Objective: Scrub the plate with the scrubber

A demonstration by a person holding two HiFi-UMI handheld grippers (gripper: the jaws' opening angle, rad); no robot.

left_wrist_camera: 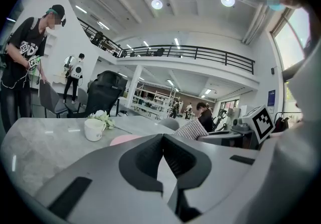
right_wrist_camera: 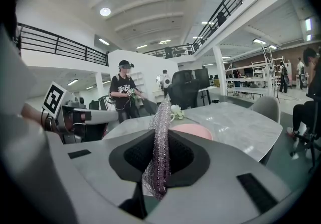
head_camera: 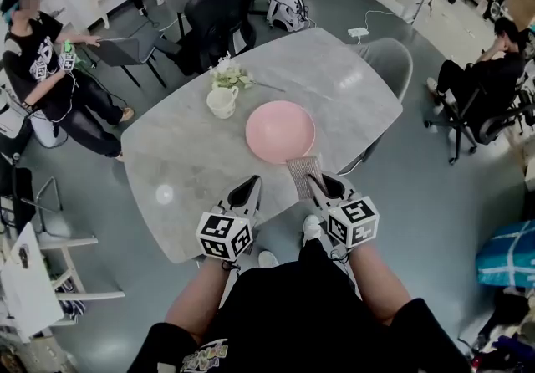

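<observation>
A pink plate (head_camera: 280,130) lies on the grey marble table (head_camera: 184,162), just beyond both grippers. My right gripper (head_camera: 315,181) is at the table's near edge, shut on a silvery mesh scrubber (head_camera: 303,172) that sticks up out of the jaws toward the plate's near rim. In the right gripper view the scrubber (right_wrist_camera: 160,142) stands upright between the jaws of the right gripper (right_wrist_camera: 159,153), with the plate (right_wrist_camera: 194,131) behind it. My left gripper (head_camera: 253,183) hovers beside it, shut on nothing; in its own view the left gripper (left_wrist_camera: 161,137) shows its jaws meeting, with the plate (left_wrist_camera: 124,139) ahead.
A white cup (head_camera: 222,101) with white flowers (head_camera: 231,74) stands left of and behind the plate. Office chairs (head_camera: 219,7) stand at the table's far side and a grey chair (head_camera: 389,62) at its right. People are around the room.
</observation>
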